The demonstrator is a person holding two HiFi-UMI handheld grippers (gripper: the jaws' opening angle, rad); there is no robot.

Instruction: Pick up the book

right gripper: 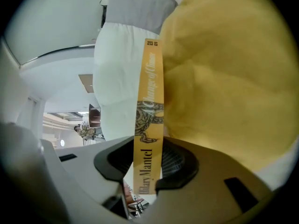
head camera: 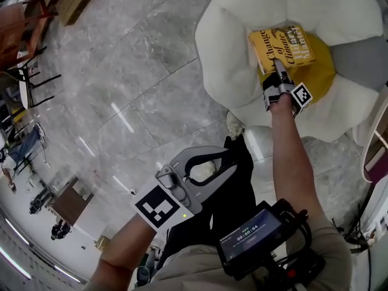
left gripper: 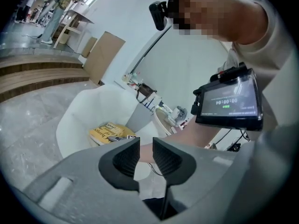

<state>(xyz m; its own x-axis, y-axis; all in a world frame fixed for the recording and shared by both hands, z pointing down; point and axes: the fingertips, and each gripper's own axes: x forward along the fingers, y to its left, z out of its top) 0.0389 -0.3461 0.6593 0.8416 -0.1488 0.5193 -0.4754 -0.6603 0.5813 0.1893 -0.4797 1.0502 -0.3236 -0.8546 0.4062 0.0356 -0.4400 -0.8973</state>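
Right gripper (right gripper: 148,166) tight around book (right gripper: 150,94) spine.

My right gripper (head camera: 276,65) is at the near edge of the book (head camera: 285,46), which lies on the white chair's (head camera: 224,53) yellow cushion (head camera: 320,73). My left gripper (head camera: 209,168) is over the floor (head camera: 133,71).

Head camera: sits on the person's head and looks steeply down from well above. It takes in the grey floor (head camera: 121,71), the white chair (head camera: 224,53) and both forearms.

Left claw (left gripper: 146,146) camera: rides on the claw, low and close to the person's body. It faces across at the chair from well apart.

Right claw (right gripper: 148,158) camera: looks along its own jaws, right up against the book (head camera: 282,46). The spine runs down mid-frame and the yellow cushion (right gripper: 224,78) fills the right.

Shared by all three views: chair and book.
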